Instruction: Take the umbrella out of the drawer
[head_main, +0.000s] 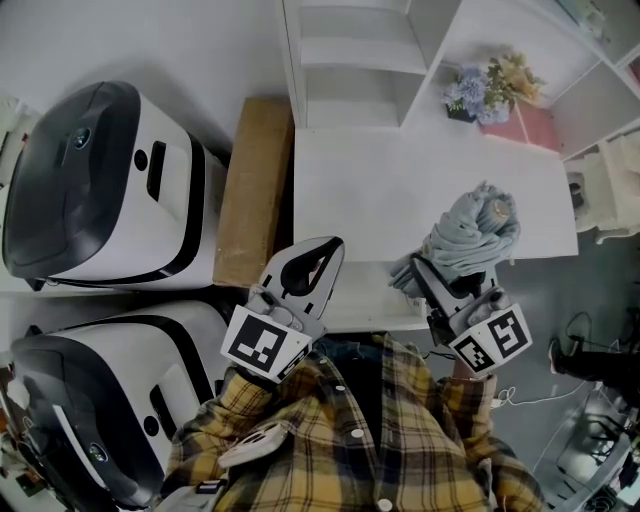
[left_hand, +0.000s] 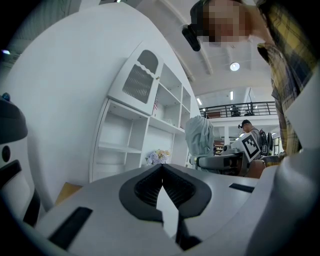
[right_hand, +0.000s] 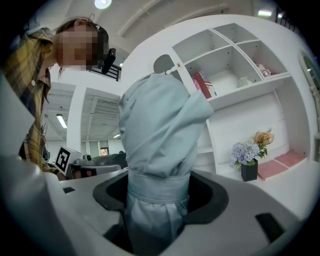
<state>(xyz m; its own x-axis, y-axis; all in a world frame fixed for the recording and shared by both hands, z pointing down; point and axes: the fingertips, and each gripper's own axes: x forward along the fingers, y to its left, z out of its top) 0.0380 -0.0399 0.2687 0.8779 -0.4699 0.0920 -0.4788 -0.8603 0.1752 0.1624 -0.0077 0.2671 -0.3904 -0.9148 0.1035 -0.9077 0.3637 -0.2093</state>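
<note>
The folded pale blue-grey umbrella (head_main: 470, 235) stands upright above the front right part of the white cabinet top (head_main: 400, 190). My right gripper (head_main: 440, 278) is shut on the umbrella's lower part, at its strap. In the right gripper view the umbrella (right_hand: 160, 135) fills the space between the jaws of that gripper (right_hand: 157, 197). My left gripper (head_main: 318, 262) is shut with nothing in it, at the top's front edge. In the left gripper view its jaws (left_hand: 161, 170) meet, and the umbrella (left_hand: 200, 137) shows to the right. No drawer can be made out.
Two large white-and-black machines (head_main: 90, 190) (head_main: 110, 400) stand at the left. A brown board (head_main: 250, 190) lies between them and the cabinet. White shelves (head_main: 350, 60) rise behind, with a flower pot (head_main: 490, 85) and a pink pad (head_main: 530, 125).
</note>
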